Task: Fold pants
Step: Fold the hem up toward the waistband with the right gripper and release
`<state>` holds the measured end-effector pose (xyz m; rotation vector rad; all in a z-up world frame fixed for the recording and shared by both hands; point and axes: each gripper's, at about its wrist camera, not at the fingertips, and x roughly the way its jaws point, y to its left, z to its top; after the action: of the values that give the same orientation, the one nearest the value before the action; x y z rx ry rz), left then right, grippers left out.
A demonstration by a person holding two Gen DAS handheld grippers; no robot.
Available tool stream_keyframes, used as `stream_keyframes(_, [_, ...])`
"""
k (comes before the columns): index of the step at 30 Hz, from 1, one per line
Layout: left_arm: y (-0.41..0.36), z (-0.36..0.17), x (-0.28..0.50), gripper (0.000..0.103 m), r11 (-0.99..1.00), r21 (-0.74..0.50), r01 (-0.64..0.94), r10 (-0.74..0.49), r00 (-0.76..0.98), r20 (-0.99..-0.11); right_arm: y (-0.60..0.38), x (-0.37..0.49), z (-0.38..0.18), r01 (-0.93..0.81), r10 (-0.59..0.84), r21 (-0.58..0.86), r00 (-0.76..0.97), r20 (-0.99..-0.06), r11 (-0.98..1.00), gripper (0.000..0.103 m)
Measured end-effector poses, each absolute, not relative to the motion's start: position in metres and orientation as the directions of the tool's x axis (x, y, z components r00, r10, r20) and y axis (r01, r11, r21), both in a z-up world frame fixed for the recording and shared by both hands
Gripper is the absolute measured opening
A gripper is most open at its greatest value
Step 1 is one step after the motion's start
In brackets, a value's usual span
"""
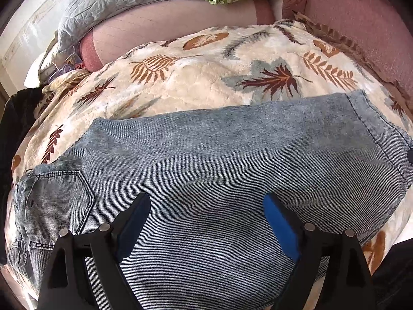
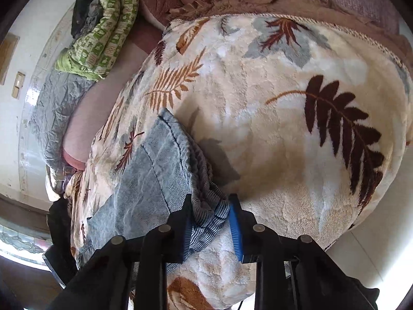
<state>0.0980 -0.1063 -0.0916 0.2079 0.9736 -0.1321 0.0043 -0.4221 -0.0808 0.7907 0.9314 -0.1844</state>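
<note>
Denim pants (image 1: 219,155), folded leg over leg, lie flat on leaf-print fleece blanket (image 1: 193,82); right gripper (image 2: 210,206) clamps the bunched hem end, left gripper (image 1: 206,206) hovers wide open over mid-leg; lengthwise fold apparently done, crosswise folds apparently outstanding.

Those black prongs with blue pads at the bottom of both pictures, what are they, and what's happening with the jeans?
They are two-finger grippers a person holds, one per hand, each with a camera looking along its fingers. The left gripper hangs open above the light-blue jeans, touching nothing. The right gripper pinches the bunched hem end of the jeans, with its pads against the cloth. The jeans lie on a cream leaf-print blanket; a green patterned quilt sits behind.
</note>
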Motion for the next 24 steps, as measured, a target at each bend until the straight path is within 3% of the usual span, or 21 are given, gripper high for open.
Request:
stream_keyframes(2, [-0.093, -0.084, 0.094, 0.089, 0.981, 0.068, 0.18, -0.047, 0.568, -0.821, -0.409, 0.008, -0.06, 0.429, 0.146, 0.485, 0.616, -0.774, 0.762, 0.02])
stream_keyframes(6, [-0.052, -0.068, 0.084, 0.089, 0.992, -0.046, 0.117, -0.107, 0.597, -0.795, -0.368, 0.022, -0.018, 0.326, 0.095, 0.386, 0.647, -0.757, 0.863, 0.019])
stream_keyframes(14, [0.06, -0.044, 0.055, 0.089, 0.983, -0.165, -0.079, -0.07, 0.672, -0.738, -0.212, 0.046, 0.022, -0.019, 0.184, 0.237, 0.688, -0.702, 0.971, 0.018])
stream_keyframes(18, [0.107, -0.047, 0.042, 0.089, 0.966, -0.195, -0.171, -0.03, 0.673, -0.739, -0.123, 0.034, -0.004, -0.199, 0.266, 0.179, 0.64, -0.72, 0.963, 0.018])
stream_keyframes(21, [0.125, -0.054, 0.037, 0.089, 0.958, -0.194, -0.21, -0.007, 0.66, -0.751, -0.081, 0.032, -0.053, -0.28, 0.303, 0.17, 0.555, -0.775, 0.945, 0.019])
stream_keyframes(24, [0.129, -0.059, 0.034, 0.089, 0.96, -0.186, -0.21, -0.007, 0.646, -0.763, -0.074, 0.034, -0.094, -0.301, 0.37, 0.246, 0.483, -0.793, 0.921, 0.028])
